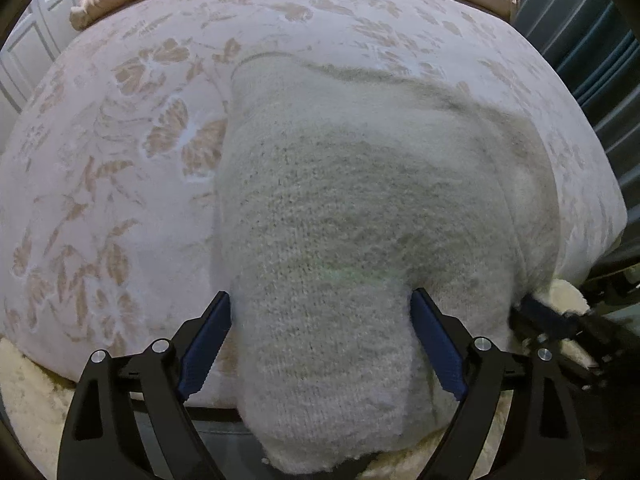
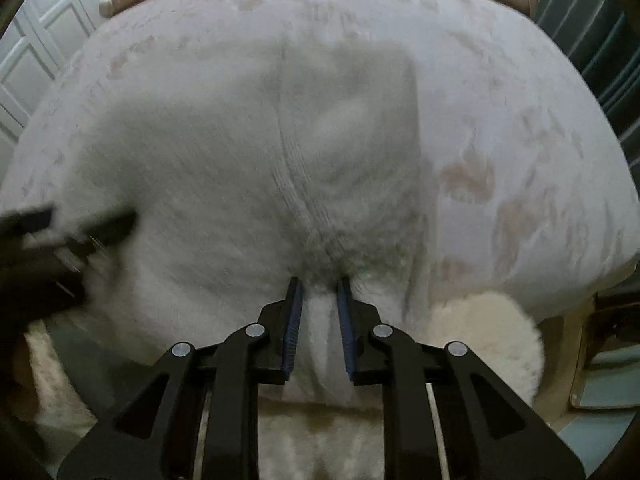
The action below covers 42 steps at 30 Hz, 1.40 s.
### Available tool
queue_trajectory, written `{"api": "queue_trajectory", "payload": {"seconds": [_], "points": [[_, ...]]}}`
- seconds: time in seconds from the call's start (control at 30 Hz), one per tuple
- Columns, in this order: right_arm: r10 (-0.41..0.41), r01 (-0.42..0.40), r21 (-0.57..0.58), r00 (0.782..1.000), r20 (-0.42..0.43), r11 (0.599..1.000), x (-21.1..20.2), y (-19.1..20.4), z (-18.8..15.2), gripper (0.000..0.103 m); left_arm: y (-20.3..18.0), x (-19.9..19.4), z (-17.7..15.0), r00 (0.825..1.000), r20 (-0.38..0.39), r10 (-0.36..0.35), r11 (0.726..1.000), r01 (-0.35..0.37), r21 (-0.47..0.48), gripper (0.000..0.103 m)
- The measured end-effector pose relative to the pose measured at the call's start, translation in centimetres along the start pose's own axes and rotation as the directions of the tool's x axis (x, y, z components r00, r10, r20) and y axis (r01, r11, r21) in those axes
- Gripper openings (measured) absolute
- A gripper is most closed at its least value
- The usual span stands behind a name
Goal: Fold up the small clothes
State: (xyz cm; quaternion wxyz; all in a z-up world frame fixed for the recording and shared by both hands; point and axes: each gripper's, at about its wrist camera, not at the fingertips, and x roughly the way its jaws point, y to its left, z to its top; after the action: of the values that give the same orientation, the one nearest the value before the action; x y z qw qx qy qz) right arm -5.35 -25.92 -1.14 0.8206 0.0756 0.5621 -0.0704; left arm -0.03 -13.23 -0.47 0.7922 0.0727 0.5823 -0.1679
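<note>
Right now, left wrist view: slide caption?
Left gripper open, jaws straddling fuzzy white sweater on floral bedspread.

Floral-patterned bed (image 1: 120,128) filling the middle; white panelled doors (image 1: 36,40) at ten o'clock, teal curtain (image 1: 592,48) at two.

A fuzzy off-white knit sweater (image 1: 340,216) lies on a pale bedspread (image 1: 120,140) patterned with tan leaves.
</note>
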Motion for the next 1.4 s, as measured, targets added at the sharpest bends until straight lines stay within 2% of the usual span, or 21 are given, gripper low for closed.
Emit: {"api": "queue_trajectory", "payload": {"seconds": [0.1,0.13,0.2,0.23,0.33,0.37,0.43,0.57,0.67,0.7,0.8,0.87,0.9,0.93,0.97,1.07,1.17,1.2,1.23,1.27,1.4], "points": [[0.109,-0.113,0.032,0.989,0.103,0.993,-3.9,-0.1,2.2,0.018,0.1,-1.0,0.1,1.0,0.02,0.01,1.0,-0.01,0.015,0.087],[0.155,-0.161,0.038,0.98,0.126,0.986,-4.5,-0.1,3.1,0.018,0.3,-1.3,0.1,1.0,0.023,0.006,1.0,-0.006,0.004,0.086],[0.198,-0.203,0.027,0.971,0.136,0.979,-4.1,0.4,4.5,0.018,1.1,-2.1,-0.1,0.999,0.03,-0.016,0.999,0.017,-0.032,0.086],[0.202,-0.207,0.023,0.971,0.128,0.978,-3.4,0.9,5.1,0.019,1.5,-2.5,-0.2,0.999,0.033,-0.021,0.999,0.022,-0.044,0.086],[0.237,-0.237,0.015,0.971,0.01,0.971,2.2,3.0,7.1,0.021,3.0,-3.5,-0.6,0.999,0.044,-0.003,0.998,0.006,-0.07,0.086],[0.22,-0.22,0.013,0.975,-0.013,0.975,4.9,3.5,7.4,0.021,3.4,-3.6,-0.7,0.999,0.044,0.005,0.997,-0.001,-0.079,0.086],[0.193,-0.193,-0.002,0.981,0.01,0.981,5.0,3.8,8.0,0.021,4.2,-3.7,-1.0,0.999,0.034,0.014,0.995,-0.011,-0.103,0.086],[0.212,-0.218,0.048,0.973,0.096,0.975,-0.9,1.9,7.2,0.021,4.7,-3.8,-1.0,1.0,0.028,0.0,0.992,0.004,-0.125,0.086],[0.134,-0.146,0.079,0.981,0.14,0.986,-4.6,-1.1,3.6,0.025,4.0,-4.0,-0.9,0.999,0.029,-0.038,0.992,0.041,-0.119,0.086],[0.111,-0.123,0.086,0.985,0.132,0.989,-5.2,-1.7,2.5,0.029,3.7,-4.0,-0.7,0.998,0.03,-0.048,0.993,0.051,-0.109,0.086],[0.07,-0.077,0.118,0.996,0.06,0.99,-5.2,-3.0,-0.6,0.03,2.1,-4.0,-0.6,0.997,0.04,-0.066,0.995,0.069,-0.066,0.086],[0.063,-0.059,0.134,0.998,-0.028,0.989,-1.9,-3.7,-2.3,0.03,0.8,-3.5,-0.6,0.996,0.036,-0.076,0.997,0.077,-0.03,0.086],[0.018,-0.01,0.13,0.998,-0.062,0.991,-0.2,-4.0,-2.7,0.029,0.3,-3.1,-0.6,0.997,0.027,-0.071,0.997,0.072,-0.017,0.086],[-0.02,0.03,0.118,0.996,-0.081,0.993,1.2,-4.0,-3.0,0.038,-0.2,-2.6,-0.6,0.998,0.016,-0.065,0.998,0.065,-0.007,0.086],[-0.034,0.043,0.109,0.996,-0.082,0.993,2.5,-4.0,-3.3,0.041,-0.6,-2.1,-0.6,0.999,0.007,-0.054,0.999,0.054,0.002,0.086],[-0.022,0.033,0.136,0.997,-0.08,0.99,1.8,-4.2,-2.6,0.045,-1.5,-1.3,-0.6,1.0,0.006,0.005,0.999,-0.005,0.032,0.086],[0.014,-0.011,0.164,1.0,-0.016,0.986,-0.7,-5.4,-1.7,0.046,-1.2,-1.2,-0.4,1.0,0.002,0.013,1.0,-0.013,0.013,0.087],[0.035,-0.035,0.179,0.999,0.004,0.983,-1.1,-5.8,-1.4,0.048,-1.0,-1.2,-0.4,1.0,0.003,0.009,1.0,-0.009,0.0,0.087],[0.052,-0.055,0.197,0.998,0.023,0.979,-1.5,-6.3,-1.2,0.057,-1.0,-1.1,-0.3,1.0,0.003,0.009,1.0,-0.009,-0.007,0.087],[0.063,-0.071,0.219,0.997,0.041,0.973,-1.5,-6.9,-0.9,0.061,-1.0,-1.0,-0.3,1.0,0.002,0.011,1.0,-0.011,-0.01,0.087],[0.064,-0.072,0.244,0.997,0.039,0.967,0.4,-7.4,0.4,0.067,-1.1,-0.6,0.0,0.999,-0.004,0.033,0.999,-0.033,-0.003,0.089]]}}
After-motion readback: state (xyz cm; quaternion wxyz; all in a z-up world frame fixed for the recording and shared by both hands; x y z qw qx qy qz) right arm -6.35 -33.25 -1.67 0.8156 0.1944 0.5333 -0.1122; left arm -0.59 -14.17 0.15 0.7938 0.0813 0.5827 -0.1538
